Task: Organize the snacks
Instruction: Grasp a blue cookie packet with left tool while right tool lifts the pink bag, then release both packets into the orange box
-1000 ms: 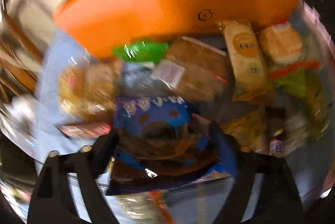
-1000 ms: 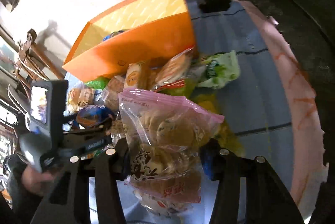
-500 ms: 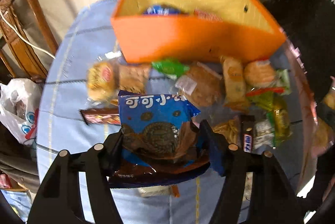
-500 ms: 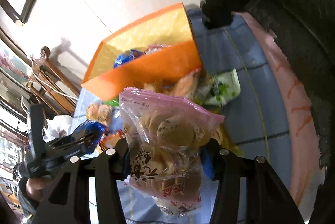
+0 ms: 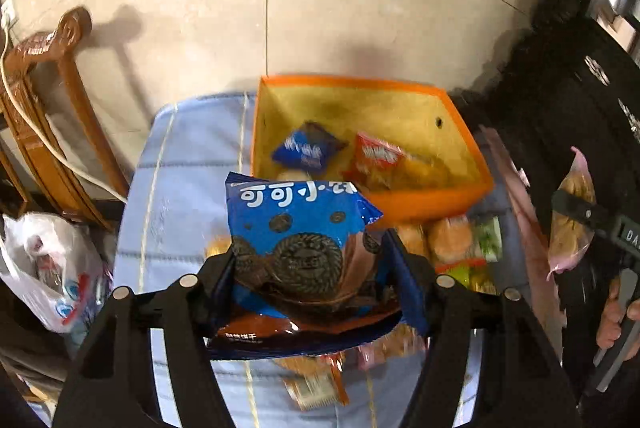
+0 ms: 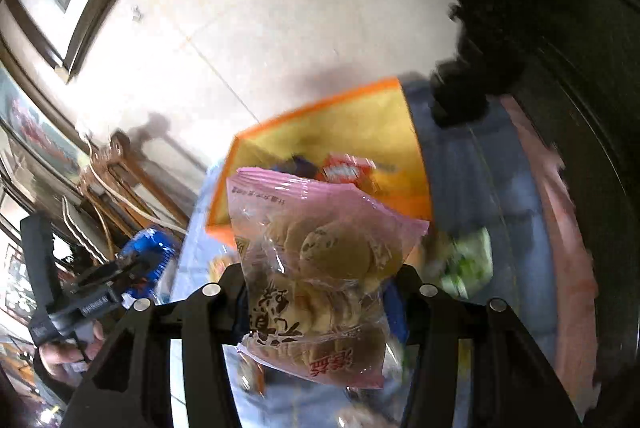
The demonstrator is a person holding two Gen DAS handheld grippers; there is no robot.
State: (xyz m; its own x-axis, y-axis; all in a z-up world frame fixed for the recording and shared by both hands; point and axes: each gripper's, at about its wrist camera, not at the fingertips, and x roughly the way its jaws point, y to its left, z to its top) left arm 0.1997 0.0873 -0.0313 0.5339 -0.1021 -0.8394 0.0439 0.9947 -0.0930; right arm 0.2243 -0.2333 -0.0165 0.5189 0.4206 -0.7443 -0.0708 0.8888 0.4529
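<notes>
Mid-carry step: left claw (image 5: 310, 268) clenched on blue chocolate cookie packet (image 5: 298, 228) at lower centre, right claw (image 6: 320, 292) clenched on pink-topped biscuit bag (image 6: 316, 268), both short of orange box (image 5: 432, 204) above centre; next, probably forward over rim, then release inside.

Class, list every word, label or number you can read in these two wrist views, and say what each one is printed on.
"可可小" then a cut-off character: top of the blue cookie bag in the left gripper.
White print on the small blue packet and red packet in the orange box: blurred.
Dark brush characters, red characters on the pink-topped biscuit bag in the right gripper: upside down, unreadable.
</notes>
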